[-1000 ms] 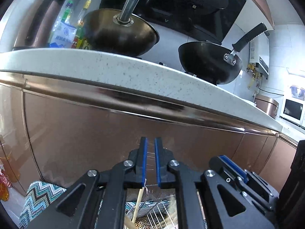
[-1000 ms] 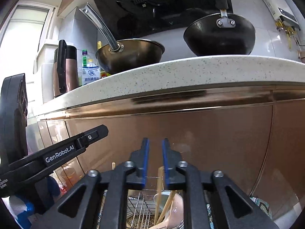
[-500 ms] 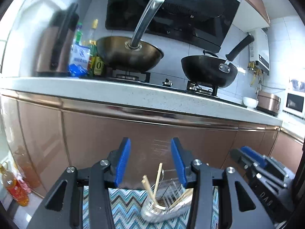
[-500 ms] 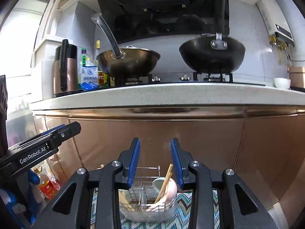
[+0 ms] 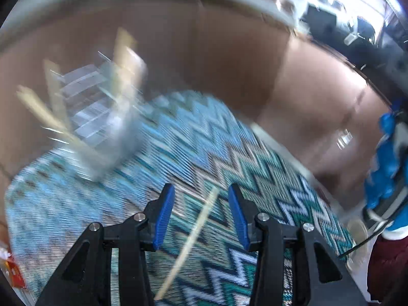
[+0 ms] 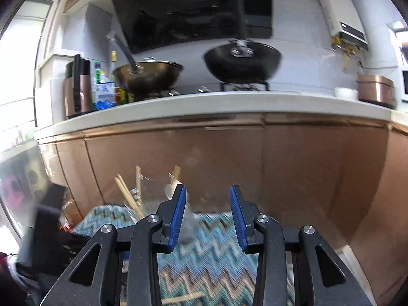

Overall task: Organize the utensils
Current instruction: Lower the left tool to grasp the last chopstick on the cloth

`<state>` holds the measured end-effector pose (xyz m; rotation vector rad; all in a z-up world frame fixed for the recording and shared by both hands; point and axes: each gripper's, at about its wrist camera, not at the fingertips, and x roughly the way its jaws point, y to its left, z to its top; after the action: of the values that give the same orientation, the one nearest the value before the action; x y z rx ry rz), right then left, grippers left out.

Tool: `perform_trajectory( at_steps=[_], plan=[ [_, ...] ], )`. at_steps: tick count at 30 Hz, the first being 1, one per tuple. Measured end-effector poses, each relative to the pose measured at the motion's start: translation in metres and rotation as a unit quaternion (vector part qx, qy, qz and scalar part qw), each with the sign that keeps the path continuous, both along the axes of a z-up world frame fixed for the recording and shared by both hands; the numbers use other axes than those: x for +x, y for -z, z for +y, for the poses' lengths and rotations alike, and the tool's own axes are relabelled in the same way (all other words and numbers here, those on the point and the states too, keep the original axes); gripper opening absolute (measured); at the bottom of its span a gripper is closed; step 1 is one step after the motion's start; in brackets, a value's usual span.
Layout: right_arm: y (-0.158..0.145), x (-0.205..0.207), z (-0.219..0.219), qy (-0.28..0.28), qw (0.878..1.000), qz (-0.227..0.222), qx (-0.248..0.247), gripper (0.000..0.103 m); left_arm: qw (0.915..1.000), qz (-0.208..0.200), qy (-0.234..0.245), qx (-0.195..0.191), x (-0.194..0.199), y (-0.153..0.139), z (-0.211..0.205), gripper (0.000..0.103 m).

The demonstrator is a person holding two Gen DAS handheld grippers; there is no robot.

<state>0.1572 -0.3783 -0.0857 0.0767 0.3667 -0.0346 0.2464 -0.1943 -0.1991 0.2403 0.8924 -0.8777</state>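
Left wrist view: my left gripper (image 5: 201,216) has swung down from the cabinet, jaws apart over 1 loose chopstick (image 5: 190,242) on the zigzag mat (image 5: 255,173). My right gripper (image 6: 207,215) gapes empty, now further back from the clear utensil holder (image 6: 153,193).

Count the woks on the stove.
2. A bronze wok sits on the left burner beside the bottles, and a black wok sits on the right burner under the hood. Only the right wrist view shows them.
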Motion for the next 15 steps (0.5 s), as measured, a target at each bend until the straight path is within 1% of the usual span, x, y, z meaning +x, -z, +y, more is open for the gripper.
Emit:
perform_trajectory(
  at_steps=[2, 5, 7, 8, 10, 15],
  plan=[
    [0.006, -0.008, -0.013, 0.01, 1.0, 0.01, 0.004, 0.036, 0.9992, 0.024, 0.019, 0.027, 0.005, 0.021, -0.023, 0.041],
    [0.016, -0.02, -0.033, 0.028, 0.999, 0.02, 0.011, 0.036, 0.9967, 0.036, 0.032, 0.065, 0.011, 0.043, -0.044, 0.041],
    [0.022, -0.023, -0.042, 0.035, 0.999, 0.026, 0.016, 0.036, 0.9942, 0.042, 0.036, 0.092, 0.016, 0.053, -0.056, 0.033],
    [0.026, -0.025, -0.048, 0.038, 0.999, 0.03, 0.02, 0.036, 0.9929, 0.044, 0.039, 0.104, 0.018, 0.057, -0.06, 0.031],
    [0.032, -0.027, -0.053, 0.042, 0.998, 0.035, 0.024, 0.036, 0.9896, 0.047, 0.047, 0.128, 0.021, 0.064, -0.066, 0.022],
    [0.044, -0.025, -0.063, 0.044, 0.997, 0.046, 0.036, 0.036, 0.9808, 0.042, 0.062, 0.18, 0.022, 0.078, -0.08, 0.019]
  ],
)
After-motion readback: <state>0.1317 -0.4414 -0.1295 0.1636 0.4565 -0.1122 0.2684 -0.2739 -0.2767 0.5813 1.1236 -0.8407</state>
